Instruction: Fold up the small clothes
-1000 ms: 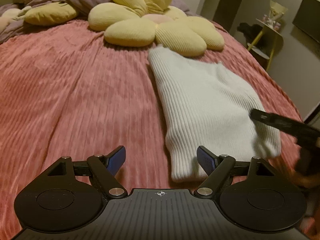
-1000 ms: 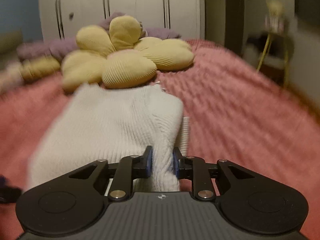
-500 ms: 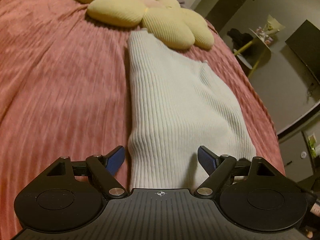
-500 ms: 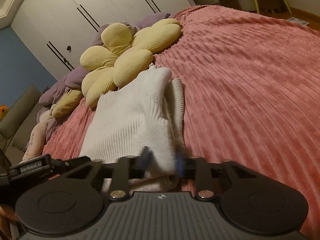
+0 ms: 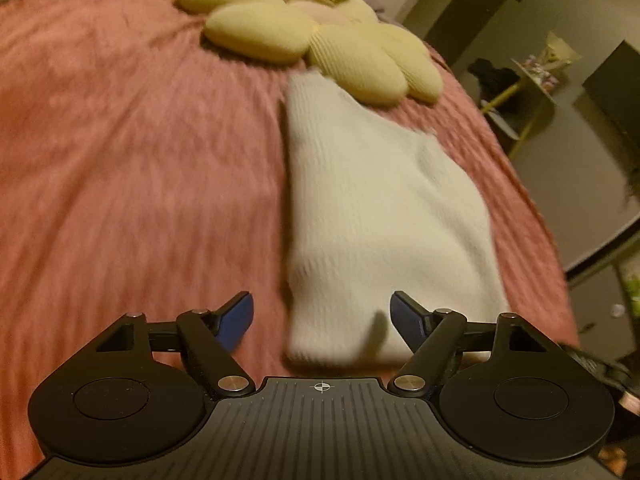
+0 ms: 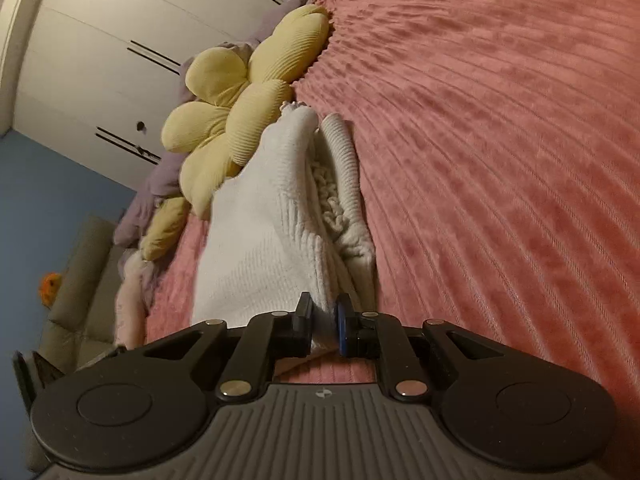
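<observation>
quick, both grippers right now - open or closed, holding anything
Left gripper: open, holding nothing, fingers either side of the near edge of the white sweater.
Right gripper: shut on the white sweater's edge.

White ribbed knit sweater lay folded lengthwise on the pink bedspread, running from 6 toward 12 o'clock, far end touching the yellow flower cushion; near corner lifted, pinched up, sleeve tucked along its right edge

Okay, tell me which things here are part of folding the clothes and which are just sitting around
Part of the job: white knit sweater; right gripper clamped on its edge; open left gripper.

Just lying about: yellow flower pillow; purple bedding; side table.
</observation>
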The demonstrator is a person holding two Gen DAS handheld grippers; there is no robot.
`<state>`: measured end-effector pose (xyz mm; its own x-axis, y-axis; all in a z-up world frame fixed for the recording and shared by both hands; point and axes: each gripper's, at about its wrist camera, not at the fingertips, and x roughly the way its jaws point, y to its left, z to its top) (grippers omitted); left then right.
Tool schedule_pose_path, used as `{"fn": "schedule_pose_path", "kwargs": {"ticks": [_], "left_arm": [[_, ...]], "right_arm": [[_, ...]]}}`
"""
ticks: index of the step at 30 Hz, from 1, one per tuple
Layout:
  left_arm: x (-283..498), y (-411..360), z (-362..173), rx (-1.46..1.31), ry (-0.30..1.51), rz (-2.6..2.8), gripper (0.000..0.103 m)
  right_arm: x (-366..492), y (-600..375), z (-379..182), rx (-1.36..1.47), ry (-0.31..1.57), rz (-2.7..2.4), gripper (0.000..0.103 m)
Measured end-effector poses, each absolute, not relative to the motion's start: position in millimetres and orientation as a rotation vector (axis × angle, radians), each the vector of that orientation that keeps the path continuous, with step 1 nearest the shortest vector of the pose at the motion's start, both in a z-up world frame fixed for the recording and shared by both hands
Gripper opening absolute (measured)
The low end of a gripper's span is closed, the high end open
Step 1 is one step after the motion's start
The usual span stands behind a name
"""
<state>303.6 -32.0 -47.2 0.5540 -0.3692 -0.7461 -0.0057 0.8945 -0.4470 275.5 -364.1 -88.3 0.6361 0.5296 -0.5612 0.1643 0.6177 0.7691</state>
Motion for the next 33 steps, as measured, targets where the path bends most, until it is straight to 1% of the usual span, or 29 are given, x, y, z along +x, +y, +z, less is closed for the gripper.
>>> {"fn": "schedule_pose_path", "kwargs": {"ticks": [2, 5, 7, 9, 14, 15, 17, 19, 21, 24, 26, 28, 29, 30, 31, 32, 33], "left_arm": [[291, -35, -52, -0.525, 0.976, -0.289, 0.079], [284, -38, -66, -0.670, 0.993, -0.362, 0.079], [287, -39, -76, -0.740, 0.995, -0.346, 0.075], [289, -36, -82, -0.787, 0.953, -0.312, 0.071], [287, -22, -92, -0.953, 0.840, -0.215, 0.068], [286, -19, -95, -0.982, 0.821, -0.196, 0.065], [286, -17, -100, -1.029, 0.817, -0.160, 0.054], [289, -16, -102, -1.014, 0.825, -0.135, 0.035], [291, -13, -100, -1.003, 0.833, -0.124, 0.029], [287, -7, -90, -1.023, 0.784, -0.139, 0.022], [277, -2, -81, -0.985, 0.743, -0.159, 0.022], [276, -3, -78, -0.893, 0.760, -0.152, 0.022], [277, -5, -79, -0.846, 0.799, -0.138, 0.023], [279, -7, -81, -0.806, 0.846, -0.117, 0.027], [278, -7, -81, -0.783, 0.874, -0.112, 0.028], [274, -5, -81, -0.768, 0.883, -0.120, 0.033], [270, -3, -74, -0.735, 0.891, -0.131, 0.050]], "right_arm": [[273, -364, -85, 0.900, 0.865, 0.252, 0.016], [271, -363, -84, 0.909, 0.860, 0.251, 0.016], [271, -362, -85, 0.922, 0.858, 0.246, 0.016], [269, -364, -85, 0.939, 0.857, 0.242, 0.016], [267, -365, -84, 0.964, 0.855, 0.240, 0.016], [267, -364, -85, 0.968, 0.856, 0.240, 0.016], [269, -363, -87, 0.996, 0.856, 0.255, 0.018], [272, -359, -89, 1.012, 0.863, 0.260, 0.019], [277, -354, -92, 0.990, 0.879, 0.254, 0.018], [282, -345, -84, 0.893, 0.893, 0.214, 0.011], [280, -345, -74, 0.899, 0.845, 0.237, 0.009], [274, -354, -71, 0.966, 0.780, 0.281, 0.008], [273, -357, -70, 0.939, 0.777, 0.260, 0.008], [274, -357, -70, 0.869, 0.794, 0.220, 0.008], [276, -356, -73, 0.797, 0.829, 0.180, 0.012], [278, -355, -77, 0.743, 0.878, 0.154, 0.024], [277, -357, -79, 0.734, 0.896, 0.140, 0.025]]}}
